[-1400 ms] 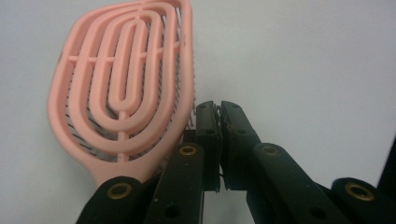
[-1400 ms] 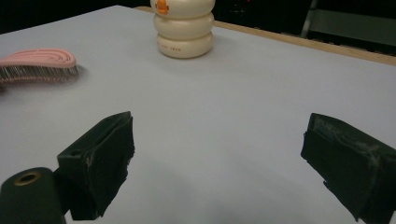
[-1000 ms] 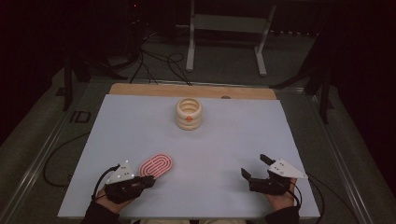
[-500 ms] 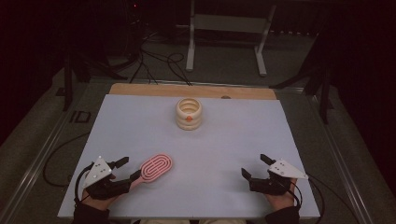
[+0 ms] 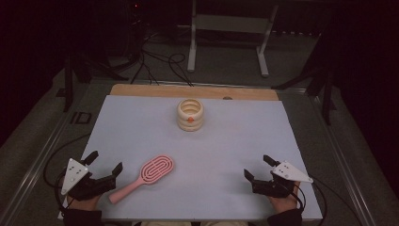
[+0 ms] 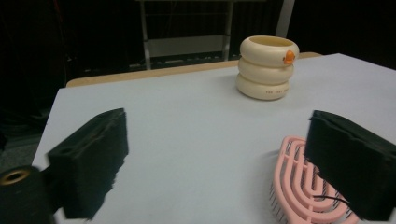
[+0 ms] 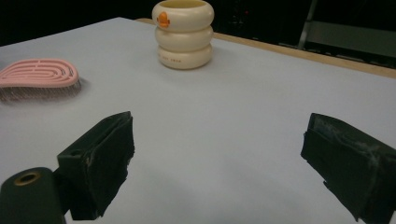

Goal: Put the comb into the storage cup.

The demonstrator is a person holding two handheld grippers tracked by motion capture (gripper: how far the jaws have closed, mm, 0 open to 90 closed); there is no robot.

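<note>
Hairbrush (image 5: 145, 177) (pink) lies alone on the table (image 5: 226, 141), near the front. The left gripper (image 5: 104, 165) has let it go and slid left, jaws spread wide. The right gripper (image 5: 256, 168) waits, spread too. Maybe the putting-down is done.

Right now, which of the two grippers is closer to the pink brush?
The left gripper: the pink brush lies just beside its open jaws, handle toward it. The right gripper sits across the mat, well apart.
</note>
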